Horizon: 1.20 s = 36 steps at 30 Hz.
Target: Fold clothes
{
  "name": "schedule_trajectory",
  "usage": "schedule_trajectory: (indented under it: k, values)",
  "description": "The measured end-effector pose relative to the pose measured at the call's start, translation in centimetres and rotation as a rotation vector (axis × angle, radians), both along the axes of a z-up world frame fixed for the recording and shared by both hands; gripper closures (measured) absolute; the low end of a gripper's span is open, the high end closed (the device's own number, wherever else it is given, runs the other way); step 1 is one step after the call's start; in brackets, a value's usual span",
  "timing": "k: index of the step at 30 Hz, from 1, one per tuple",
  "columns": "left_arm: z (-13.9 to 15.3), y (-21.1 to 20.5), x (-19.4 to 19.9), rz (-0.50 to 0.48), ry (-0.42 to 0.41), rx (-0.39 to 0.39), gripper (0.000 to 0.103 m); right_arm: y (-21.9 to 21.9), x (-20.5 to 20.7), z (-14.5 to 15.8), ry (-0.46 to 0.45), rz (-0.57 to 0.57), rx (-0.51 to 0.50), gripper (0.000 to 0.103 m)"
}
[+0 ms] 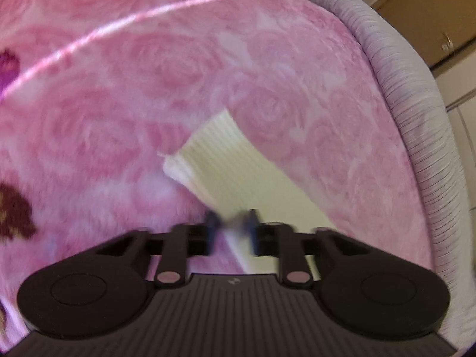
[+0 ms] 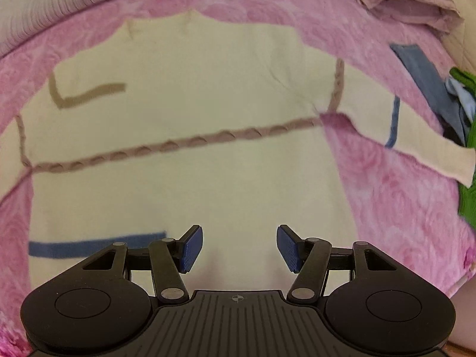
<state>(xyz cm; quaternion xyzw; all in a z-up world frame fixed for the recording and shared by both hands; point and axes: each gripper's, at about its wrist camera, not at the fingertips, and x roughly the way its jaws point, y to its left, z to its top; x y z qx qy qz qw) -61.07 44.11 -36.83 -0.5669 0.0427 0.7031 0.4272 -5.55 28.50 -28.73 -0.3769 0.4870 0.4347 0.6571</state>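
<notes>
1. Pinching the cream sleeve [image 1: 214, 160] in the left claw [image 1: 231, 226], jaws pressed nearly together on the knit; holding it by the edge likely for folding it across the body, though motion blur is hiding the exact bite.
2. Trailing forward from that claw, ribbed cuff [image 1: 208, 139] ending over the pink bedspread [image 1: 119, 104], apparently lifted rather than lying flat.
3. Hovering over the lower body of the sweater [image 2: 208, 178] with the right claw [image 2: 239, 248] spread wide, blue pads [image 2: 192, 248] gripping nothing; probably waiting to pin or take the hem.
4. Lying spread flat on the bed, sweater facing up, neck at the far side, a braided tan line [image 2: 178, 145] crossing the chest: laid out like this for folding, none of it folded yet by the look of it.
5. Stretching out to the right, the other sleeve [image 2: 401, 131], still unfolded, its cuff reaching toward a heap of blue and green clothes [image 2: 446, 101].
6. Sitting beyond, at the bed's far edge, a grey ribbed bolster [image 2: 89, 0] and a folded mauve cloth [image 2: 410, 3], well apart from the sweater.
</notes>
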Motion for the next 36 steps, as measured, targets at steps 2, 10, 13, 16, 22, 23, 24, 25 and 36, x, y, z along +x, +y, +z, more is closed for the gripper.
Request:
schedule_trajectory:
  k: [2,10,13,16,22,23,24,25,36]
  values:
    - [0.9,0.3,0.7,-0.016,0.031,0.050,0.098,-0.3,0.7,-0.6,-0.004,-0.007,-0.010,0.044]
    - [11.4,-0.4,11.9,-0.340,0.054,0.419,0.099,-1.5,6.5,-2.4,-0.010,-0.063,-0.036,0.044]
    - [14.3,-1.9,19.7,-0.546,-0.044,0.536,0.098,-1.8,9.4,-2.1,-0.013,-0.082,-0.014,0.044]
    - [13.2,-3.6,29.0,-0.791,-0.246,0.498,0.093,-2.0,12.3,-1.4,-0.041,-0.098,0.007,0.044]
    - [6.4,-7.2,37.7,-0.969,-0.278,0.127,0.087,-2.1,17.1,-0.5,-0.024,-0.180,0.064,0.044]
    - [5.9,-7.5,37.2,-0.969,-0.248,0.098,0.087,-2.0,17.3,-0.5,0.006,-0.186,0.081,0.044]
    - [5.5,-7.7,36.5,-0.967,-0.218,0.072,0.087,-1.8,17.4,-0.6,0.040,-0.192,0.099,0.044]
    - [5.2,-8.0,35.9,-0.964,-0.188,0.047,0.087,-1.7,17.5,-0.7,0.073,-0.197,0.117,0.044]
    - [6.3,-7.5,29.4,-0.848,-0.031,-0.018,0.087,3.0,11.2,-7.8,0.740,-0.278,0.225,0.044]
